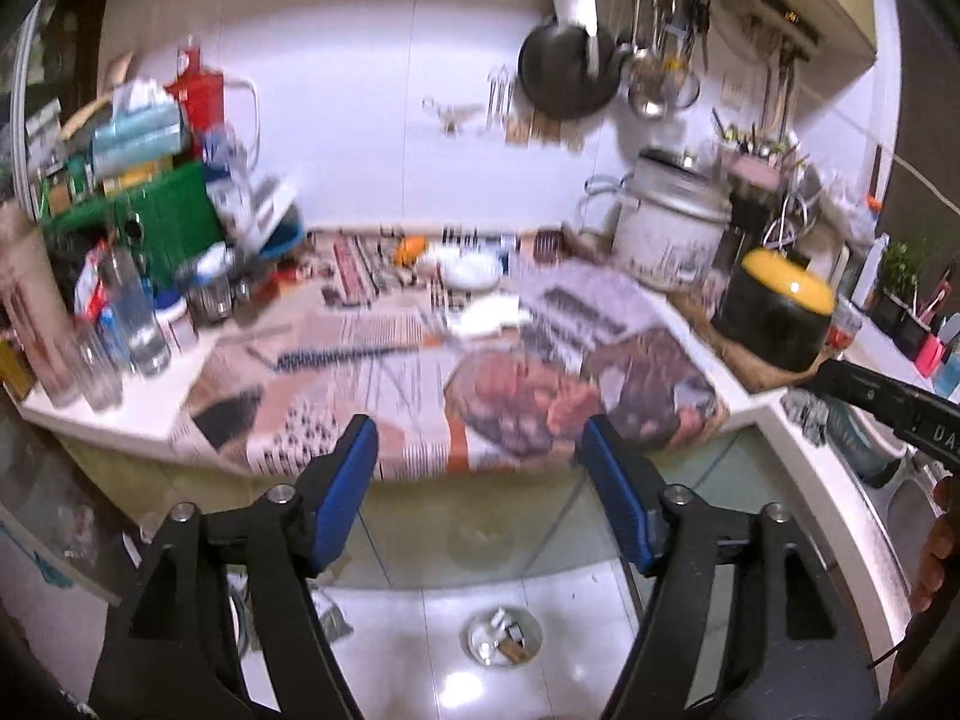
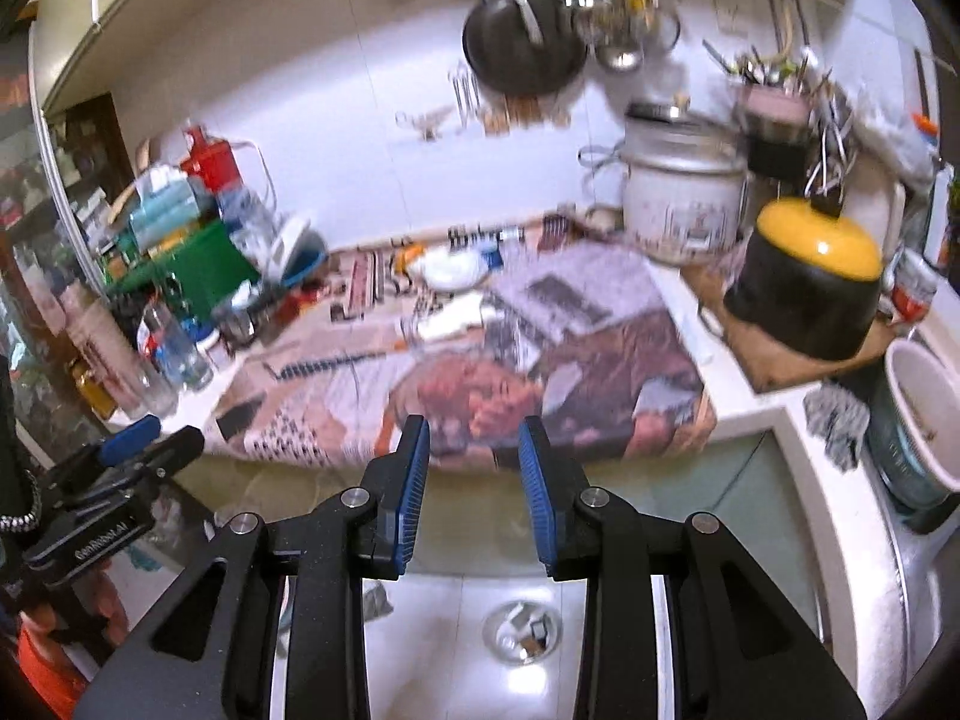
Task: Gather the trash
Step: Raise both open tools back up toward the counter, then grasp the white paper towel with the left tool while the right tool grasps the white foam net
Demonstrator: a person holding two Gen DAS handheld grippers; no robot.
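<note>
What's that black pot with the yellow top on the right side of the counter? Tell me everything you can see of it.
The pot is a squat, rounded vessel with a black body and a domed yellow lid; the lid looks glossy, catching a spot of light. It stands slightly tilted in both views, perhaps from the lens, on a brown wooden board at the counter's right end, near the rice cooker. A dark clip-like thing shows at the lid's top edge. Neither gripper touches it. The material is hard to tell through the blur.

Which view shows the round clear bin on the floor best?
The right wrist view: the round clear bin sits unobstructed between the fingers, scraps visible inside. The left wrist view shows the same bin whole too, but slightly softer.
</note>
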